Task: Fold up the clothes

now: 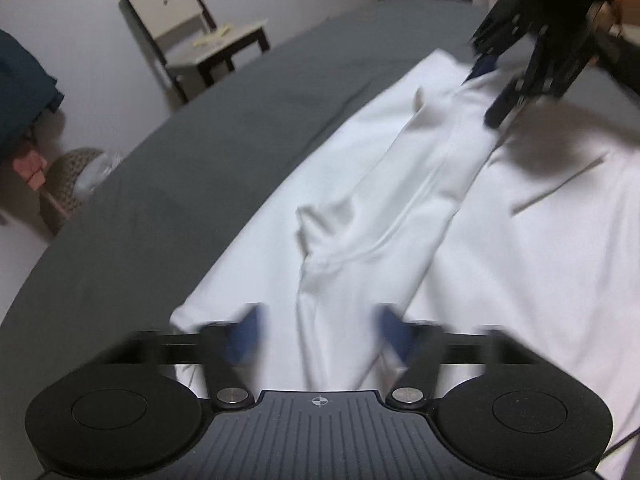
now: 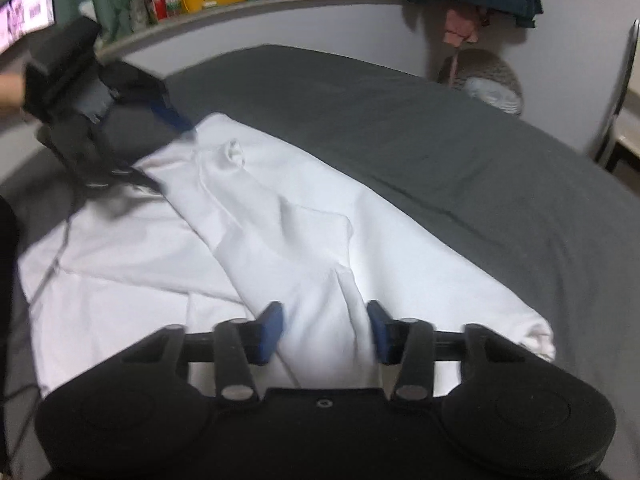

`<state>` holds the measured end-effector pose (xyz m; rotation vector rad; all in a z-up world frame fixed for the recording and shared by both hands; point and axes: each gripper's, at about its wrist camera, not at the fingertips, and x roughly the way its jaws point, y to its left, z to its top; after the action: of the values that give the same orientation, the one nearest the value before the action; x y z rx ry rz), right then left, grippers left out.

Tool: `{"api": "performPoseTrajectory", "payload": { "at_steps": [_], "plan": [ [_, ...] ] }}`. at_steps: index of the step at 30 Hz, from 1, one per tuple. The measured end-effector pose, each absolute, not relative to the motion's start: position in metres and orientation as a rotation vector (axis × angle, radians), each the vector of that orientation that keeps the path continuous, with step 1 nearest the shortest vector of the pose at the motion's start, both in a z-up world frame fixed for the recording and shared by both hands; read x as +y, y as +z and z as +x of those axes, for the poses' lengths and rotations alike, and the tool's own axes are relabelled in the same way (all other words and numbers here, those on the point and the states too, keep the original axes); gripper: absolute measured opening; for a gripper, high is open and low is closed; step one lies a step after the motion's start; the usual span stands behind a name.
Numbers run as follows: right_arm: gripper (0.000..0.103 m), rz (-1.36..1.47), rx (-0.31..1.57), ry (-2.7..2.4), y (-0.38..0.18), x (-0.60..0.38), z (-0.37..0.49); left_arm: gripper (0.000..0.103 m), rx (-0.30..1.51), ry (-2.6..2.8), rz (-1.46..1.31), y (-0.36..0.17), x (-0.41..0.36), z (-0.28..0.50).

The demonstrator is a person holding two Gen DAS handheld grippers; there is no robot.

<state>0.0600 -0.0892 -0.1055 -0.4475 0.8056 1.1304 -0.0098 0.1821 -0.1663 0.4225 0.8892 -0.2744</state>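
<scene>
Folding a white top point(image 1: 500, 264) spread on a grey bed sheet point(image 1: 200, 140). Lies flat across the near half of the bed, with one side already turned inward as a long raised ridge point(image 1: 404, 200).

Runs lengthwise from the left gripper point(image 1: 320, 332) straight to the right gripper point(image 2: 326, 332), so one tool at each end of the long axis. Seen from the left wrist, stretches away up and to the right, ending under the other tool; seen from the right wrist, stretches away up and to the left in the same manner. Points with what looks like the cuffed sleeve end point(image 2: 536, 336) toward the right gripper's side; cannot tell for certain which end is neck and which is hem.

Left gripper: jaws partway apart, tilted down over the near end of the ridge, cloth between and beneath the blue pads point(image 1: 248, 332), nothing visibly pinched, though blurred. Right gripper: jaws likewise partway apart, straddling the ridge at the opposite end, pads point(image 2: 272, 332) beside the cloth and not squeezing it.

Judging from this, hinges on that end-to-end layout: each hand nearest its own end, neither nearer the middle. Probably calls for closing on both ends together and carrying the next fold across the long axis, keeping the ridge straight between the tools.
</scene>
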Motion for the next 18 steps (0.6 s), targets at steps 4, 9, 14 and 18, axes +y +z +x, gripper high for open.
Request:
{"api": "performPoseTrajectory", "payload": {
  "at_steps": [4, 9, 14, 18],
  "plan": [
    [0.006, -0.451, 0.759, 1.17, -0.099, -0.093, 0.055, 0.021, 0.908, -0.305, 0.232, -0.169, 0.199, -0.012],
    [0.005, -0.521, 0.66, 1.241, -0.083, -0.104, 0.027, 0.003, 0.802, -0.384, 0.288, -0.161, 0.193, -0.054],
    [0.005, -0.713, 0.596, 1.303, -0.085, -0.117, -0.019, 0.003, 0.811, -0.519, 0.405, -0.162, 0.177, -0.096],
    [0.005, -0.827, 0.619, 1.246, -0.109, -0.12, -0.041, 0.003, 0.872, -0.593, 0.441, -0.169, 0.167, -0.112]
  ]
}}
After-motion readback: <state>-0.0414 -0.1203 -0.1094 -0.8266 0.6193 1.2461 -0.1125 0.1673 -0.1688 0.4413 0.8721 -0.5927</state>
